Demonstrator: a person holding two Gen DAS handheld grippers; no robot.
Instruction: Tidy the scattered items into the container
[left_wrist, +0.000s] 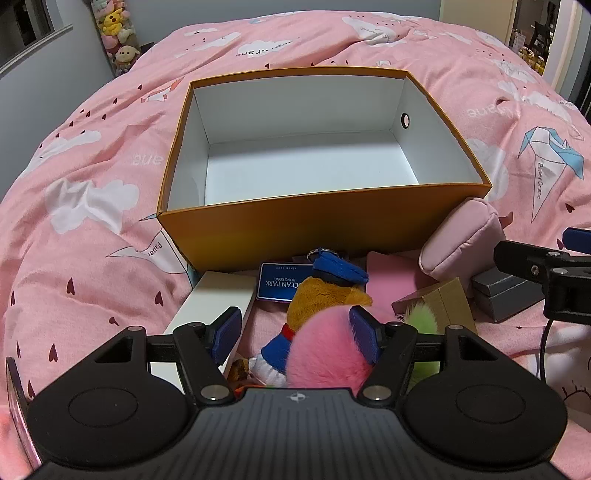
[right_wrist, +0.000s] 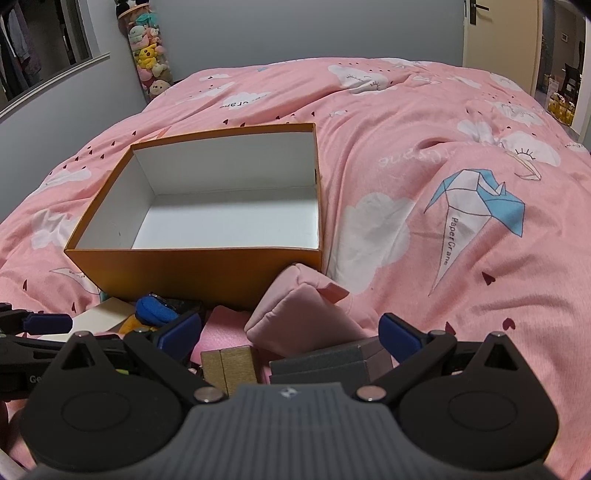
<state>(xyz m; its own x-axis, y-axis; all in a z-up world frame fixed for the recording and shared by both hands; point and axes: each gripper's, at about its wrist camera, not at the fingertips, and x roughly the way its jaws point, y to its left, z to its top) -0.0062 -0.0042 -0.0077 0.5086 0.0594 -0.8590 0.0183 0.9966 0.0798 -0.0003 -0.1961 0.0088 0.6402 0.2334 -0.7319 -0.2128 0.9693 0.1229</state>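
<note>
Left hand-held gripper (left_wrist: 295, 328) open around plush toy (left_wrist: 317, 332); right hand-held gripper (right_wrist: 291, 338) wide open.

Both units same build — left gripper (left_wrist: 295, 332) and right gripper (right_wrist: 290, 338): matte black linkage arms, silver pivot screws, blue finger pads (right_wrist: 397, 334), ribbed grey housing with small white emblem — black cable (left_wrist: 543, 350) trailing.
</note>
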